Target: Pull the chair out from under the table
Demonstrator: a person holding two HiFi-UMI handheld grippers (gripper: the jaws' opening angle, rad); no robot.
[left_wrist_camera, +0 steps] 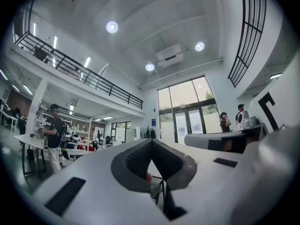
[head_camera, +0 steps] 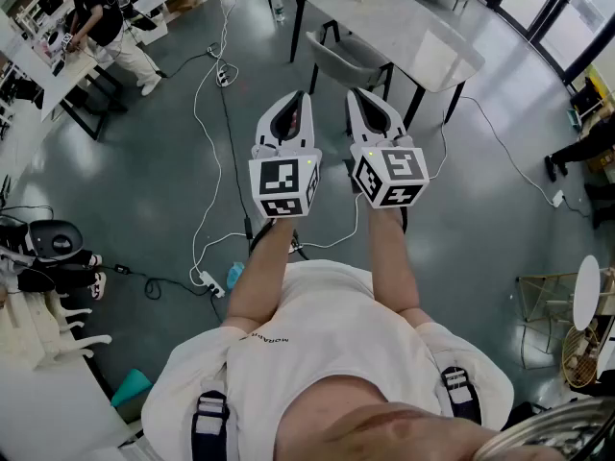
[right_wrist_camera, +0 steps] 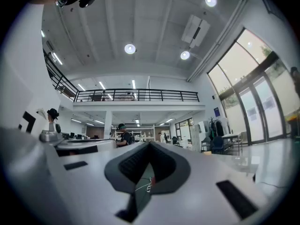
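Grey chair (head_camera: 346,58) tucked at pale table (head_camera: 413,27), left tool (head_camera: 298,99) and right tool (head_camera: 354,97) both closed, empty

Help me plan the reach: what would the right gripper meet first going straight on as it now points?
Probably the grey shell chair tucked under the pale rectangular table; the shut right gripper aims at its backrest, though height is unclear.

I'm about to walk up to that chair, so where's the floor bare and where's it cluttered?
Bare floor lies between the chair and the black cable to its left. It is crowded at lower left, around the power strip, where cables tangle.
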